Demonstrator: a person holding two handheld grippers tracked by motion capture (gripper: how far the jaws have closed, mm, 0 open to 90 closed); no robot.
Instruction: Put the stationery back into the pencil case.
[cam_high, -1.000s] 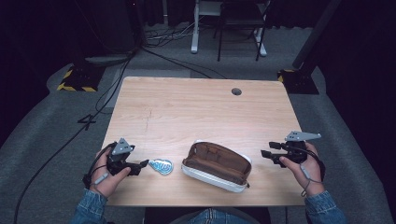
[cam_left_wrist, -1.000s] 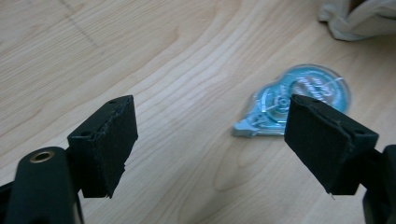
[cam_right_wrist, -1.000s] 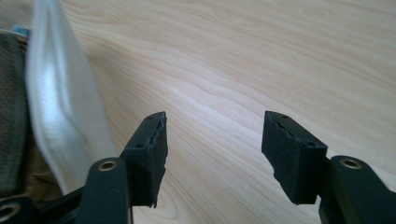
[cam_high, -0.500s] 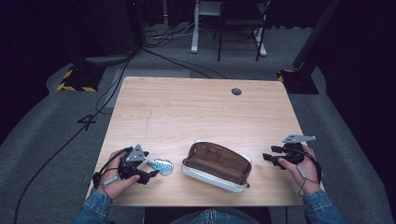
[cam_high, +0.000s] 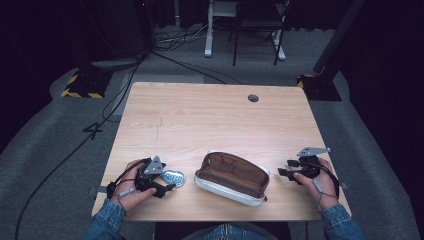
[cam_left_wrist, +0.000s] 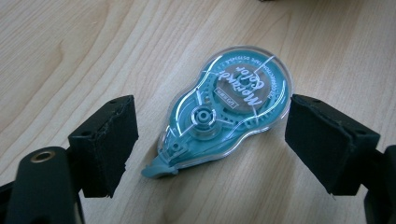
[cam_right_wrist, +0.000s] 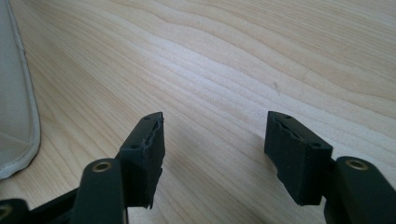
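Observation:
A teal correction-tape dispenser (cam_left_wrist: 229, 107) lies flat on the wooden table (cam_high: 210, 120), near the front left (cam_high: 175, 177). My left gripper (cam_left_wrist: 210, 135) is open, with one pad on each side of the dispenser. Its right pad stands right at the round end, and its left pad is a little apart from the narrow end. In the high view my left gripper (cam_high: 167, 186) points right, low over the table. An open brown-lined pouch with a white shell (cam_high: 232, 178) lies at the front middle. My right gripper (cam_high: 285, 167) is open and empty over bare wood (cam_right_wrist: 215, 144), right of the pouch (cam_right_wrist: 14, 93).
A round cable hole (cam_high: 253, 98) sits in the table's far right part. The far half of the table is bare wood. Beyond the table, cables (cam_high: 120, 100) and desk legs (cam_high: 210, 45) stand on the grey floor.
My left gripper has moved right and down, so its jaws now flank the tape dispenser. My right gripper has sunk closer to the tabletop. The pouch has not moved.

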